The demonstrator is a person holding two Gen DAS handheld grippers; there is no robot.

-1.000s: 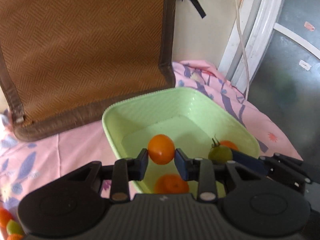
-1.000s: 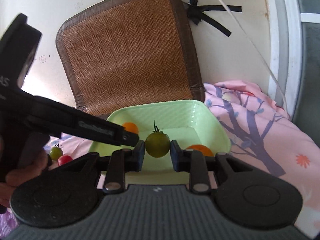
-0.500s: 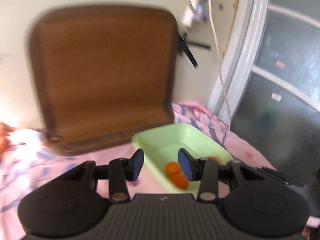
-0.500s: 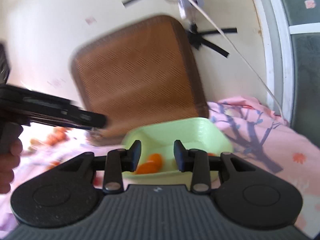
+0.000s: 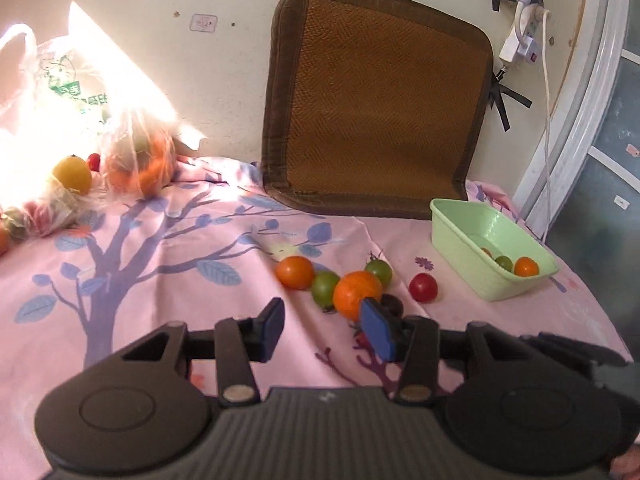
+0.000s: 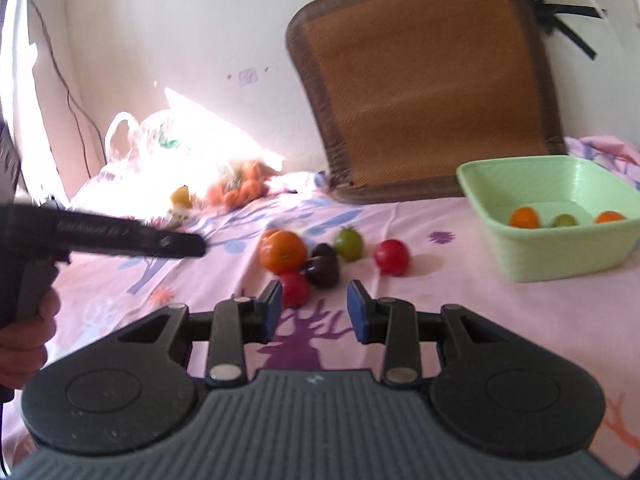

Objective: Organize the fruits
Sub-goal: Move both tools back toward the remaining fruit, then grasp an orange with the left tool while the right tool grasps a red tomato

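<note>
A light green tub (image 5: 460,248) (image 6: 560,256) sits at the right on the pink cloth, with orange and green fruits (image 5: 526,267) (image 6: 524,217) inside. A cluster of loose fruit lies left of it: an orange (image 5: 357,294) (image 6: 282,251), an orange tomato (image 5: 295,272), green tomatoes (image 5: 325,287) (image 6: 349,243), red tomatoes (image 5: 423,287) (image 6: 392,257) and a dark one (image 6: 322,268). My left gripper (image 5: 326,330) is open and empty just in front of the cluster. My right gripper (image 6: 315,312) is open and empty, also just short of it.
A brown woven cushion (image 5: 376,96) (image 6: 432,88) leans on the wall behind the tub. A plastic bag of fruit (image 5: 80,128) (image 6: 180,168) lies at the far left in sunlight. A power cord (image 5: 546,128) hangs at the right. The left gripper's body (image 6: 120,236) shows in the right view.
Both grippers let go of their fruit, the orange one and the green one, into the tub. Both then pulled back left and now face the loose cluster, open.
</note>
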